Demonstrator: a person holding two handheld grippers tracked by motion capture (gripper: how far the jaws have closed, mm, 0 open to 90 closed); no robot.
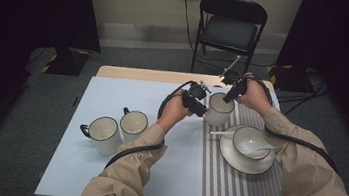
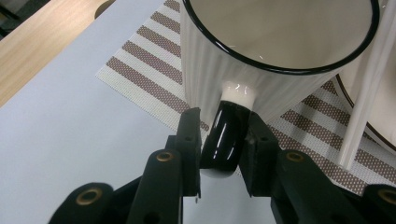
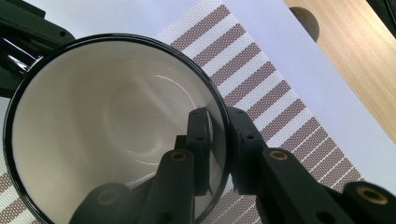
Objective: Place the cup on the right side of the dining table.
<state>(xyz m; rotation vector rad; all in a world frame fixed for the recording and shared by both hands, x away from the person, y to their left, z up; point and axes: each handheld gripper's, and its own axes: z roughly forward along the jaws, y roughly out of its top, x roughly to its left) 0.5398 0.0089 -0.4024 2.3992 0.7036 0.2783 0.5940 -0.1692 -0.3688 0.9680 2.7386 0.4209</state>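
White mug (image 1: 219, 109) pinched between left tongs (image 1: 199, 106) and right tongs (image 1: 230, 96).

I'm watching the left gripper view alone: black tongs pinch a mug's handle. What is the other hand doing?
Observer: The right tongs pinch the rim of the same mug, one jaw inside, one outside.
Operator: Any other mugs?
Observer: A second mug and a third mug stand together on the white sheet, left of the striped mat.
Operator: And that dish at my right edge?
Observer: A bowl on a plate, with a spoon in it.
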